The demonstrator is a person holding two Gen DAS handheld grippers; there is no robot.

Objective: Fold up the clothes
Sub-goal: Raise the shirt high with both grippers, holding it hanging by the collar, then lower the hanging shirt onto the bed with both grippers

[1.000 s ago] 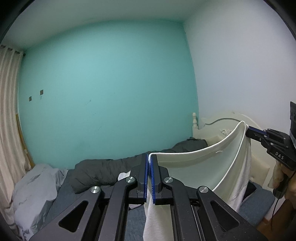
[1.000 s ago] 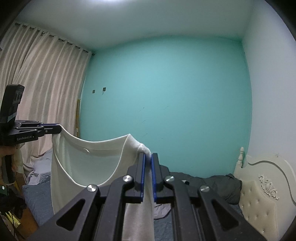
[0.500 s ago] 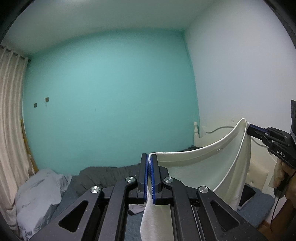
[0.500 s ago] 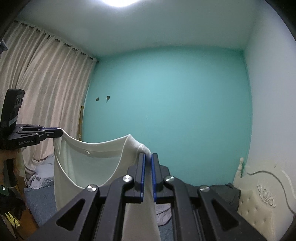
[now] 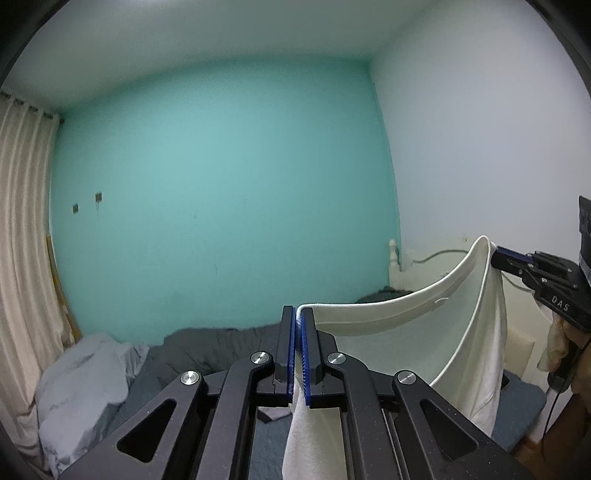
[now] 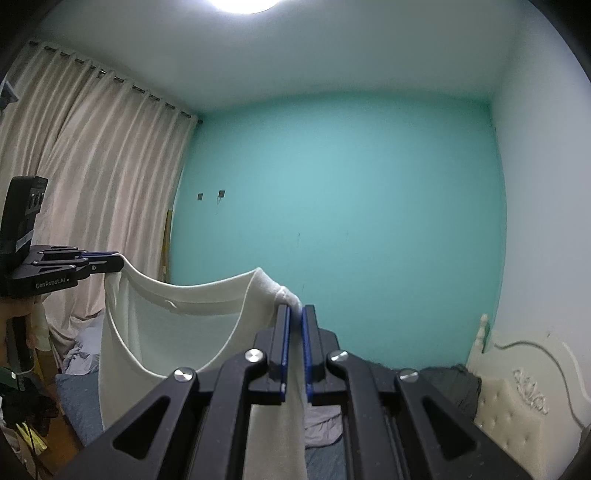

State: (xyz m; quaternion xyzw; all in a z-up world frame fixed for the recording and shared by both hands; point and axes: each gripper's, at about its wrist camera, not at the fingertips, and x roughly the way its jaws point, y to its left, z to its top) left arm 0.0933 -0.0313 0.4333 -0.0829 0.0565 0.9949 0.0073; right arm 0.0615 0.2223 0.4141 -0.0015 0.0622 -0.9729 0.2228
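Both tools clamped tight on the white garment (image 5: 413, 343), one corner each. We hold it up in the air, stretched between the two hands, above the bed (image 5: 207, 354).

Left wrist view: left tool (image 5: 298, 347) at 6 o'clock, blue pads pinched together on a top corner of the cloth; a strip of fabric hangs down between the fingers and out the bottom of frame. The top edge sags in a curve up to 3 o'clock, where the right tool (image 5: 496, 256) bites the other corner. The hand (image 5: 576, 343) under that tool is only partly visible at the frame edge.

Right wrist view: mirror picture. Right tool (image 6: 294, 343) at 6 o'clock, jaws closed down to the thickness of the cloth, a bunched white corner sticking out past the tips. The garment (image 6: 177, 332) spans to 9 o'clock, where the left tool (image 6: 114, 264) grips the far corner. A scooped neckline-like opening shows in the front layer; we can't tell which garment type it is for sure.

Background: teal wall (image 6: 340, 229) dead ahead, curtain (image 6: 96, 177) at 9–10 o'clock, white headboard (image 6: 524, 398) at 4 o'clock, ceiling light (image 6: 243, 3) at 12. Dark grey duvet (image 5: 221, 347) and a pale grey bundle (image 5: 81, 384) lie on the bed below the cloth, well apart from it.
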